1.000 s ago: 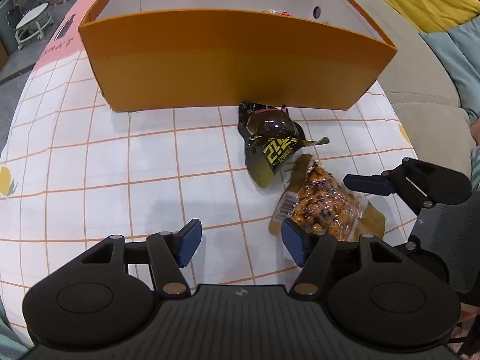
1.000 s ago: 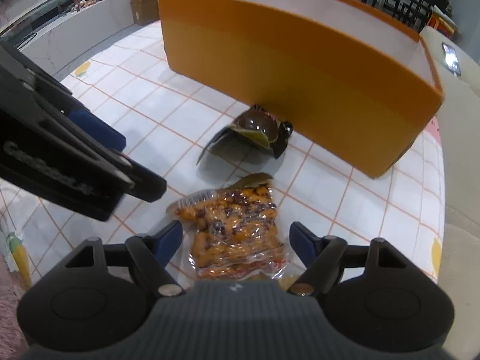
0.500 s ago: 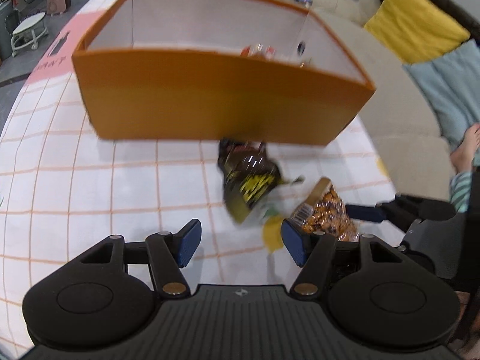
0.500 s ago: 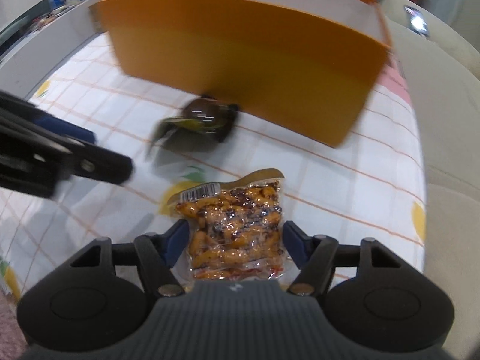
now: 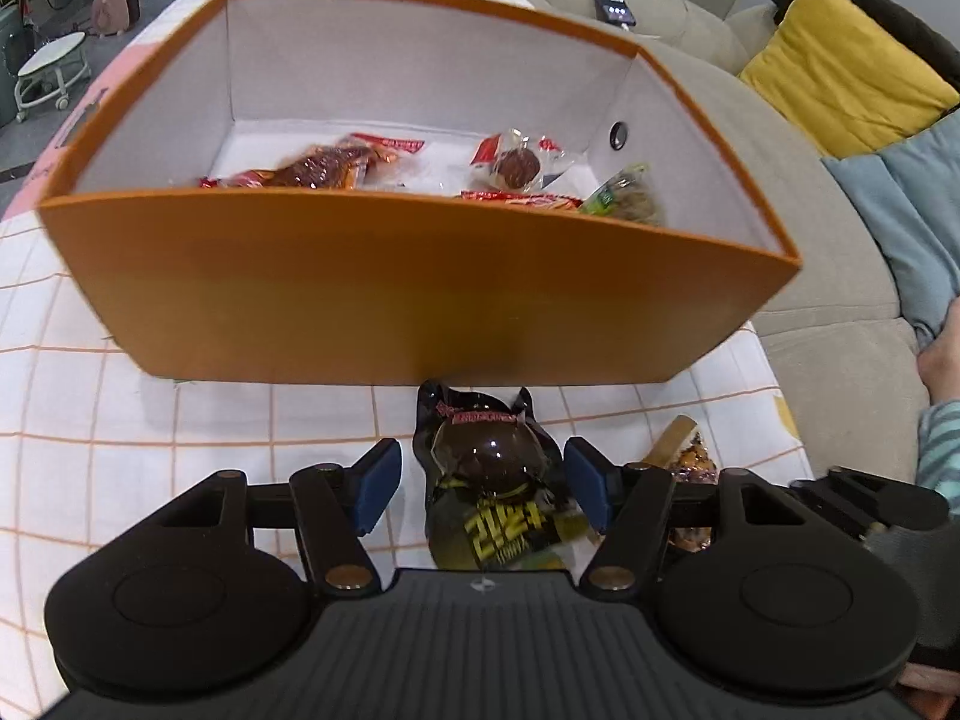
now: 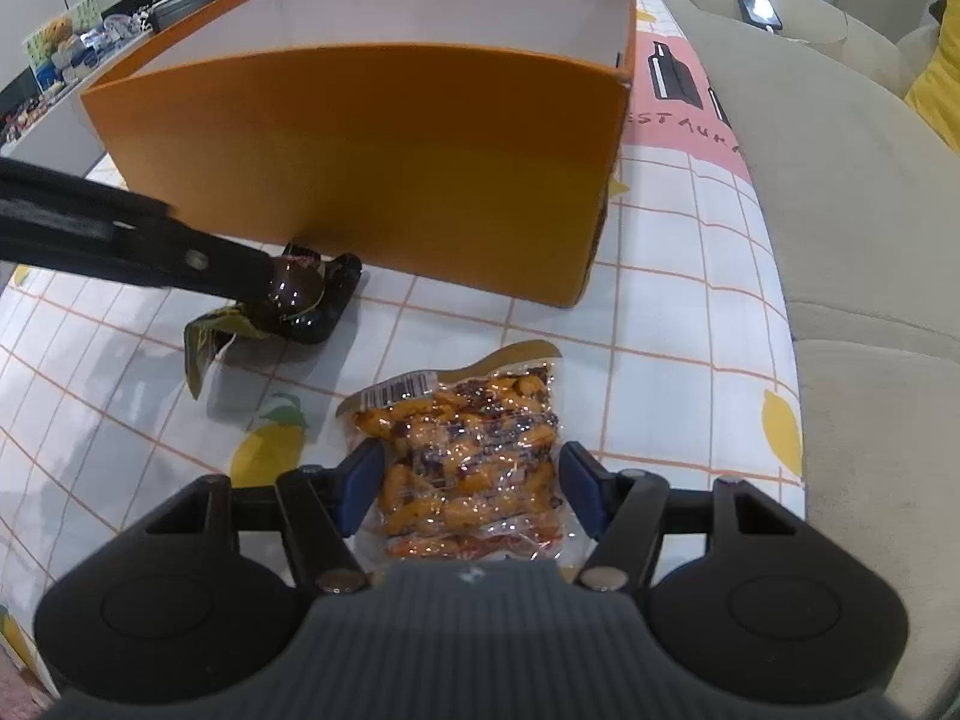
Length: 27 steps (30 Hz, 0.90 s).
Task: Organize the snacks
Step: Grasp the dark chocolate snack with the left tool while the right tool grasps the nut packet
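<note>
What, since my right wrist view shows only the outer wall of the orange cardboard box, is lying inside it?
Observer: Several snacks in red-and-clear wrappers lie on the floor of the orange cardboard box, plus a green packet at its right end.
Operator: My right gripper is closed on the clear pack of orange nuts. I see only one finger of the left gripper; is it gripping anything?
Observer: No. The left gripper is open, its fingers either side of the glossy dark packet with yellow lettering; a gap shows at the left pad.
</note>
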Each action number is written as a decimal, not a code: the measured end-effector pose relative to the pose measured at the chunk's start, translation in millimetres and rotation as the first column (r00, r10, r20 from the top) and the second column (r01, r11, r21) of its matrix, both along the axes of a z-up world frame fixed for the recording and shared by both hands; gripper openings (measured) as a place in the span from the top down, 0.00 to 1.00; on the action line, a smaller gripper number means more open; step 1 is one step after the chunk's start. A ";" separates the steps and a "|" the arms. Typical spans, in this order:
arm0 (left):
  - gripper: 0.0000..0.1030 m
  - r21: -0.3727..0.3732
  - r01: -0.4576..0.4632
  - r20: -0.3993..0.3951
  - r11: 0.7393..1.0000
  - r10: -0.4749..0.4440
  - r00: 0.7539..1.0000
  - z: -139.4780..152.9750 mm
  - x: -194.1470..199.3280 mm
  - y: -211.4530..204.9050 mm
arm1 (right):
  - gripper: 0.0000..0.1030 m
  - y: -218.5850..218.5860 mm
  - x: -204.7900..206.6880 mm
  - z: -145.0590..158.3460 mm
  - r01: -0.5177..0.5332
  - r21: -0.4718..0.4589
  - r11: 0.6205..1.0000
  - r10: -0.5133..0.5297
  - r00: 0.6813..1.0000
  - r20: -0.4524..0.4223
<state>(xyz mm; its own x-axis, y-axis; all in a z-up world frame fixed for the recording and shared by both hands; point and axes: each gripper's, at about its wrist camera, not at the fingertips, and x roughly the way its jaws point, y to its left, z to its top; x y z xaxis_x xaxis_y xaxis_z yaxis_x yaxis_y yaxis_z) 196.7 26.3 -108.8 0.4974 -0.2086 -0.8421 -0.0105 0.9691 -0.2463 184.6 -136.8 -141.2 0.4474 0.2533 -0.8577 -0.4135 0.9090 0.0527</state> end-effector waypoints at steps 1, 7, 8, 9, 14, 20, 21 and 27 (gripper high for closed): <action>0.27 -0.004 -0.008 -0.004 1.000 0.008 1.000 -3.6 2.2 0.3 | 0.40 -0.9 0.7 -0.2 0.001 0.010 1.000 -0.001 1.000 0.002; 0.19 0.002 -0.044 -0.015 0.999 0.044 0.999 -18.5 8.0 -0.1 | 0.40 3.7 0.3 -0.7 -0.036 0.005 0.999 0.036 0.999 0.036; 0.19 0.013 -0.028 -0.016 1.000 0.028 0.999 -19.5 7.9 -3.0 | 0.40 4.5 -0.1 -0.4 -0.040 0.004 0.999 0.040 0.998 0.041; 0.19 0.028 -0.013 -0.019 1.000 0.013 1.000 -21.8 8.2 -6.5 | 0.40 5.0 0.3 -0.8 -0.043 0.005 0.999 0.043 0.998 0.044; 0.21 0.124 0.038 0.012 0.992 -0.040 0.999 -24.9 5.0 -22.6 | 0.34 4.3 4.3 -4.3 -0.034 0.029 0.999 0.033 0.999 0.031; 0.34 0.134 0.054 0.042 0.989 -0.060 0.997 -24.9 -0.6 -26.5 | 0.30 13.0 -0.5 -6.8 -0.081 -0.016 0.997 0.081 0.995 0.058; 0.35 0.133 0.054 0.042 0.990 -0.060 0.997 -24.4 -1.1 -25.9 | 0.30 13.3 0.0 -6.8 -0.081 -0.019 0.997 0.082 0.995 0.056; 0.36 0.122 0.031 0.023 0.992 -0.034 0.999 -22.7 -5.8 -20.8 | 0.35 14.8 1.5 -5.3 -0.073 -0.021 0.997 0.074 0.996 0.048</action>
